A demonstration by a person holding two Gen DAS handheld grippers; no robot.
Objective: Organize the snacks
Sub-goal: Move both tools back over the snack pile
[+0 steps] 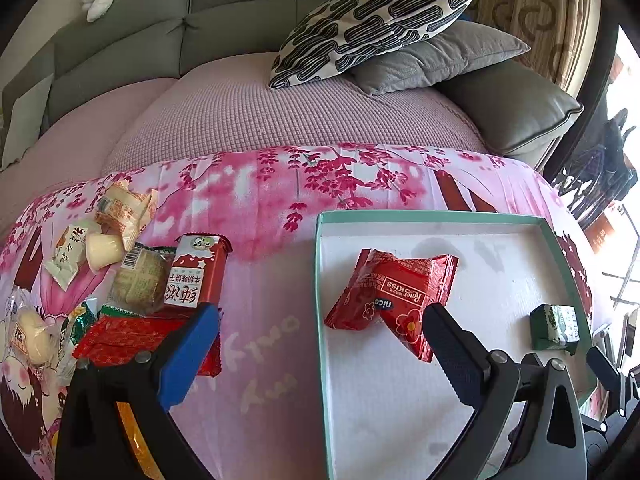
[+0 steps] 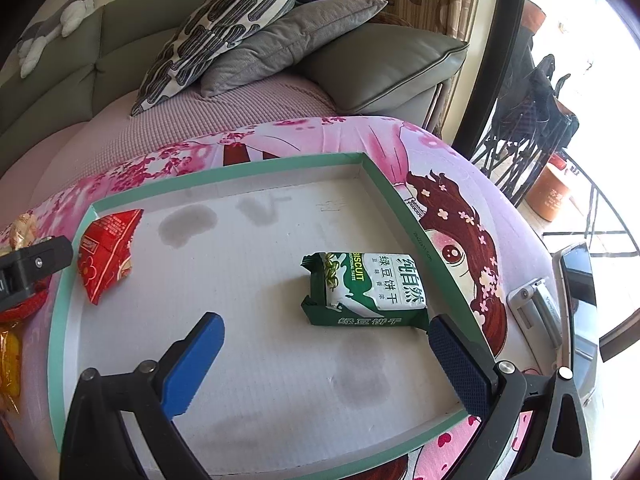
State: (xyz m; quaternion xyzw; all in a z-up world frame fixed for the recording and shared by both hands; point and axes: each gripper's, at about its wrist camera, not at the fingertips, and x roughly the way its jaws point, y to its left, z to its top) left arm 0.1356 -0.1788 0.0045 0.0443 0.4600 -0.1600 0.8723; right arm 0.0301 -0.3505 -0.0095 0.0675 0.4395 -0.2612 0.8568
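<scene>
Left tool (image 1: 320,332) is spread wide w/ nothing between its pads; it hangs over the near-left edge of the tray (image 1: 432,217), black pad just in front of the red snack pack (image 1: 394,300), not pressing it. Right tool (image 2: 326,344) is likewise fully spread and empty, over the tray floor, w/ the green biscuit pack (image 2: 372,290) lying flat just beyond its right pad, at most brushing it.

Both packs sit inside the tray, red one near the left wall, green one toward the right wall, well apart. Rest of the snacks are a heap (image 1: 132,280) on the pink floral cloth (image 1: 272,200) over the surface, left of the tray: a red milk-biscuit pack (image 1: 198,272), a round cake in clear wrap, pale sweets, a flat red wrapper.

Judgement: both drops look done, so next step is prob. fetching from the heap. To do it well, lift clear of the tray wall first, pick the top/outermost item (red milk-biscuit pack is easiest), grip across its short side, and lay it beside the red pack, not on it.
</scene>
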